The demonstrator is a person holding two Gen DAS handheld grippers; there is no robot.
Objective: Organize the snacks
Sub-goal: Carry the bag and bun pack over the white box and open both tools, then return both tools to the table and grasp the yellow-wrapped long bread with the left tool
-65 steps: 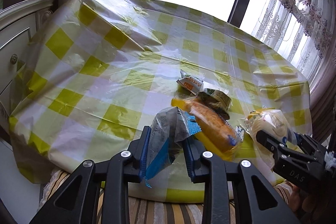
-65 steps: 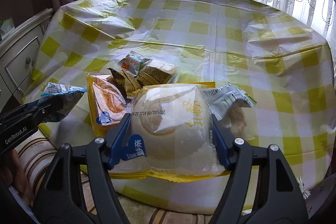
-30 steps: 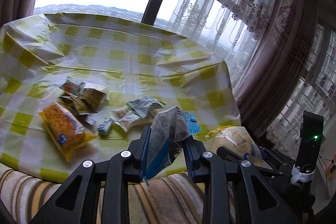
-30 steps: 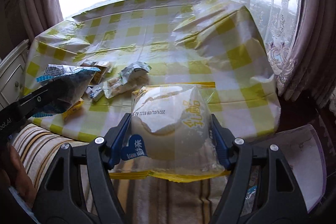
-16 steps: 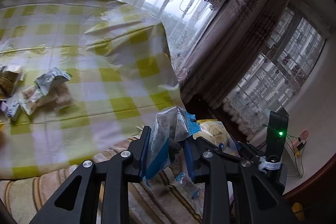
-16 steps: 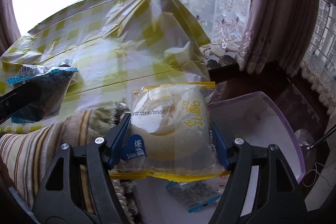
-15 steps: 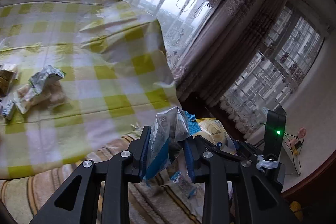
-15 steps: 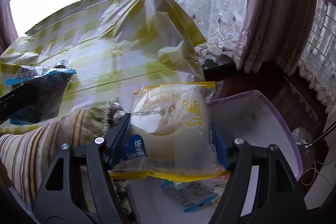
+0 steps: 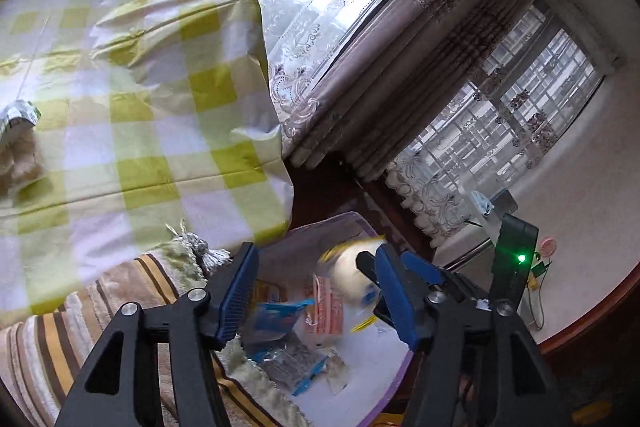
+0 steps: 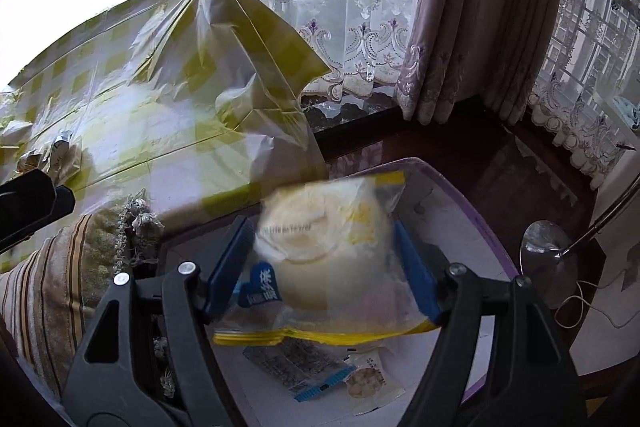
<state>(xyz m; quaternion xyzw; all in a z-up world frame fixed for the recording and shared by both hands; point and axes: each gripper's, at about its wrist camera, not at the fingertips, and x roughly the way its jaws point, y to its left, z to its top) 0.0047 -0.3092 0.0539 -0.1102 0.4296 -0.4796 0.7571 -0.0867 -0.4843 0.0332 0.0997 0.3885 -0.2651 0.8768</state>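
My left gripper [image 9: 314, 251] hangs over a white bin with a purple rim [image 9: 320, 221]. Its jaws are opening and nothing is pressed between them. The clear-and-blue snack packet [image 9: 276, 315] is a blur below the fingers, falling toward the bin. My right gripper [image 10: 323, 225] is over the same bin [image 10: 476, 211], and its jaws are opening too. The bagged round bun [image 10: 324, 247] is still between the blue pads but blurred, slipping free. In the left wrist view the bun [image 9: 352, 267] shows beside the right fingers. Two snack packets [image 10: 296, 359] lie flat in the bin.
The table with its yellow-check cloth [image 9: 140, 107] stands to the left, with leftover snacks [image 9: 20, 131] near its edge. A striped cushion [image 9: 52, 339] lies between the table and the bin. Curtains, a chrome lamp base [image 10: 544, 243] and a black device with a green light [image 9: 516, 259] stand to the right.
Both grippers swung right from the table to above the bin. The left jaws spread and the blue packet dropped out. The bun packet has started sliding out of the right jaws.
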